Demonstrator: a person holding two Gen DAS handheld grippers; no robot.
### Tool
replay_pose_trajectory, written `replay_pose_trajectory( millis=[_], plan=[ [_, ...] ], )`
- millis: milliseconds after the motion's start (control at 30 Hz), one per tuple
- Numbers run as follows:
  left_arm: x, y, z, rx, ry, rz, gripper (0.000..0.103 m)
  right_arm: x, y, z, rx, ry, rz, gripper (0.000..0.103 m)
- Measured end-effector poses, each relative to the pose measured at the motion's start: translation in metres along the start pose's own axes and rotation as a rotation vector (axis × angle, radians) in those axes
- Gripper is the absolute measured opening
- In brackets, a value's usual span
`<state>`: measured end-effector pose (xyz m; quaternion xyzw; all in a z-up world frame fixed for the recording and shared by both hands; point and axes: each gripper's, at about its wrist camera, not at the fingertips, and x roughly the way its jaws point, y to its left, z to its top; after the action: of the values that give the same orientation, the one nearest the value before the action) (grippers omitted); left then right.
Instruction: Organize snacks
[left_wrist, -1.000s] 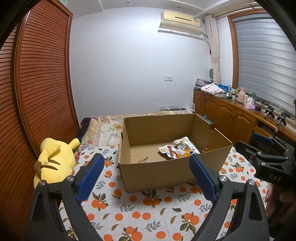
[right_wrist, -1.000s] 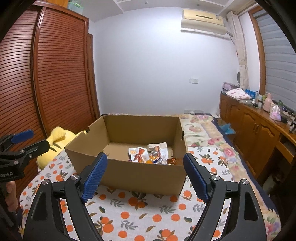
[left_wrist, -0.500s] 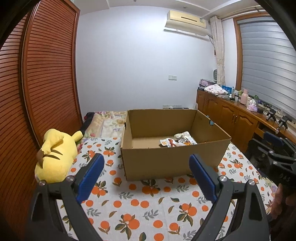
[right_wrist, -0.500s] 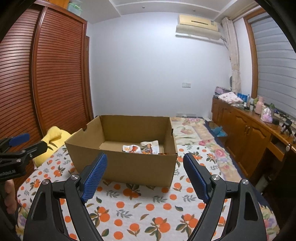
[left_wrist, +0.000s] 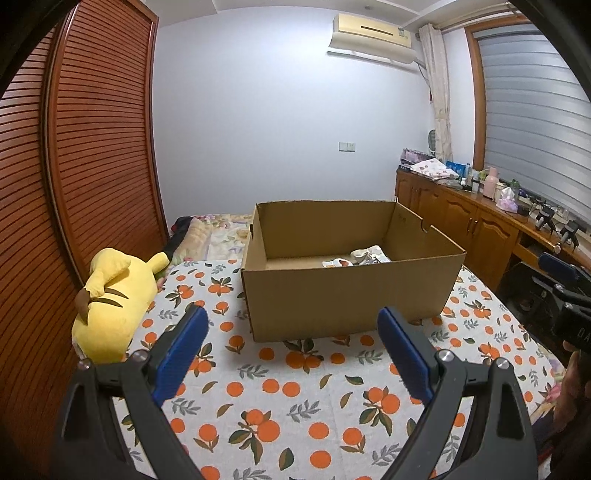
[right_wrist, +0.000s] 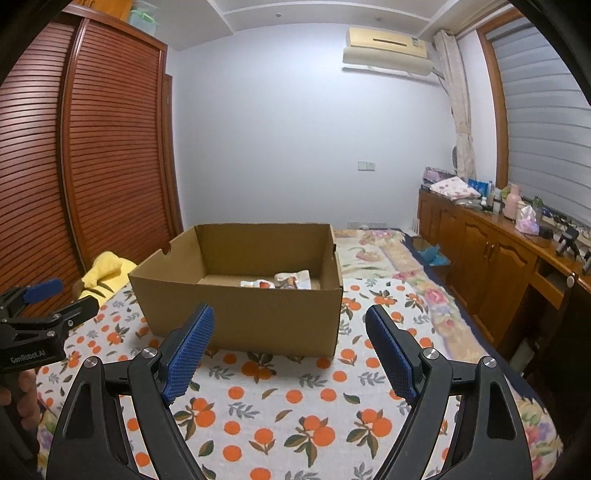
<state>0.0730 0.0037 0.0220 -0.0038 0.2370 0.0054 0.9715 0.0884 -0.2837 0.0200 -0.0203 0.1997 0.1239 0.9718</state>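
Snack packets (right_wrist: 275, 282), perhaps three, in cardboard box (right_wrist: 251, 314); both grippers' fingers (left_wrist: 181, 347) spread.

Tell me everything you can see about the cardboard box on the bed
The cardboard box is plain brown corrugated card, rectangular, open at the top, with a notch cut in one side wall's rim. It sits upright and flat on the orange-print bedspread, a yellow plush toy lying apart to one side. A few snack packets lie on its floor toward one end. Neither gripper touches it.
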Motion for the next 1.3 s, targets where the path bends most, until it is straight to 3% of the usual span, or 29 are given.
replay_pose_trajectory(
  millis=[1300],
  plan=[
    [0.0052,-0.0017,-0.0065,-0.002,0.016,-0.005,0.094,0.0031,-0.0019,-0.0100,0.003,0.013,0.000,0.086]
  ],
)
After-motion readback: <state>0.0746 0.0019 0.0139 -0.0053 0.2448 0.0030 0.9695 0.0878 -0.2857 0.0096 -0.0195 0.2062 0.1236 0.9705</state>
